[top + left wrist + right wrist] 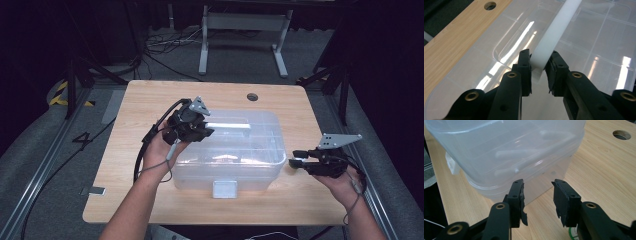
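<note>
Two grippers work around one clear plastic storage box (227, 160) that sits near the middle of a light wooden table (135, 100), its white front latch (224, 189) facing the person's side. From the high view, the left gripper (202, 131) hangs over the box's left rear part, tilted down onto the lid (260, 125), with its black cable looping back past the person's forearm. Its own view shows the white handle bar (554, 32) of the lid running away from the camera, with its near end lying between the two black pads (525, 62); the jaws stand close on either side of the bar, the left pad against it and the right pad at its edge, so they appear clamped on it. The right gripper (295, 159) is held level just off the box's right end wall, close to it but, as far as the high view tells, not touching. In the right gripper view its jaws stand apart with nothing between them, pointed at the lower corner of the box, where the lid overlaps the base. A round hole (252, 96) in the tabletop lies beyond the box.
</note>
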`<state>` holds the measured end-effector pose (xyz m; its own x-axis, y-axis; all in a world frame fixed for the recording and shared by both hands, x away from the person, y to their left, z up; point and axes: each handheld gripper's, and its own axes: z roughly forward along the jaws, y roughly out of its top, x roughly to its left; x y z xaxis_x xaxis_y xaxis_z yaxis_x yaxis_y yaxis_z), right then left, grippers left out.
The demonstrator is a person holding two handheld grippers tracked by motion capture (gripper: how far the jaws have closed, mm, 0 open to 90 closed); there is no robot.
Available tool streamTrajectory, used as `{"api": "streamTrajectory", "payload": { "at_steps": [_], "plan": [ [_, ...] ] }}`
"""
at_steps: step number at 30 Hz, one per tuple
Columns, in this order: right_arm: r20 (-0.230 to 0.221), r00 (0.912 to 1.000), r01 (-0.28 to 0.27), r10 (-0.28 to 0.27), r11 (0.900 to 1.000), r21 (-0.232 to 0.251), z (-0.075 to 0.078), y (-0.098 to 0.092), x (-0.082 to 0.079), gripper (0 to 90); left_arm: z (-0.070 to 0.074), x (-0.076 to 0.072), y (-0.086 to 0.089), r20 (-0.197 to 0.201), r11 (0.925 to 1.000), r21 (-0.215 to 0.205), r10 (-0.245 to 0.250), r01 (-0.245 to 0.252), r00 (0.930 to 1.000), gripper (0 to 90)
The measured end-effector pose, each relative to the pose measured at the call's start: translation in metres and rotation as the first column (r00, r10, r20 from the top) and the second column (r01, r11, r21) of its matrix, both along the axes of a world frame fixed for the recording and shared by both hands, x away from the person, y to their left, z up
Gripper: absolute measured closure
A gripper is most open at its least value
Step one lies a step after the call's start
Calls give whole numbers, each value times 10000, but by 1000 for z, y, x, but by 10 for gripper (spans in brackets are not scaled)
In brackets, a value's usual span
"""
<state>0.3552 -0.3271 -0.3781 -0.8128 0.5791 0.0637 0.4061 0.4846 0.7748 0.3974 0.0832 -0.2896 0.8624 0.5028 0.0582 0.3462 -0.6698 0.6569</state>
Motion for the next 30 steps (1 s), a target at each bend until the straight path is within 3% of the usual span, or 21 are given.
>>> {"api": "streamTrajectory", "payload": {
  "at_steps": [12, 15, 17, 18, 19, 25, 30],
  "plan": [
    [74, 10000, -28, 26, 9998, 207, 1, -1, -6, 615, 16, 16, 0, -524, 9999, -14, 150, -151, 9985, 749],
    [127, 9998, -134, 130, 9994, 312, 2, -3, -8, 716, 21, 22, -1, -782, 9998, 30, 181, -179, 9968, 748],
    [417, 9987, -290, 277, 9991, 300, 2, -2, -12, 829, 24, 26, -1, -944, 9998, 107, 198, -188, 9953, 747],
    [417, 9987, -290, 277, 9991, 300, 2, -2, -12, 829, 24, 26, -1, -944, 9998, 107, 198, -188, 9953, 747],
    [564, 9975, -437, 416, 9984, 360, 2, -1, -15, 885, 25, 27, -2, -1026, 9997, 111, 225, -214, 9945, 747],
    [526, 9964, -697, 671, 9963, 494, 0, 3, -18, 899, 32, 39, -1, -1347, 9997, 15, 253, -253, 9906, 746],
    [882, 9937, -720, 696, 9971, 248, -4, 10, -20, 900, 36, 48, 0, -1668, 9996, -82, 235, -252, 9857, 744]
  ]
}}
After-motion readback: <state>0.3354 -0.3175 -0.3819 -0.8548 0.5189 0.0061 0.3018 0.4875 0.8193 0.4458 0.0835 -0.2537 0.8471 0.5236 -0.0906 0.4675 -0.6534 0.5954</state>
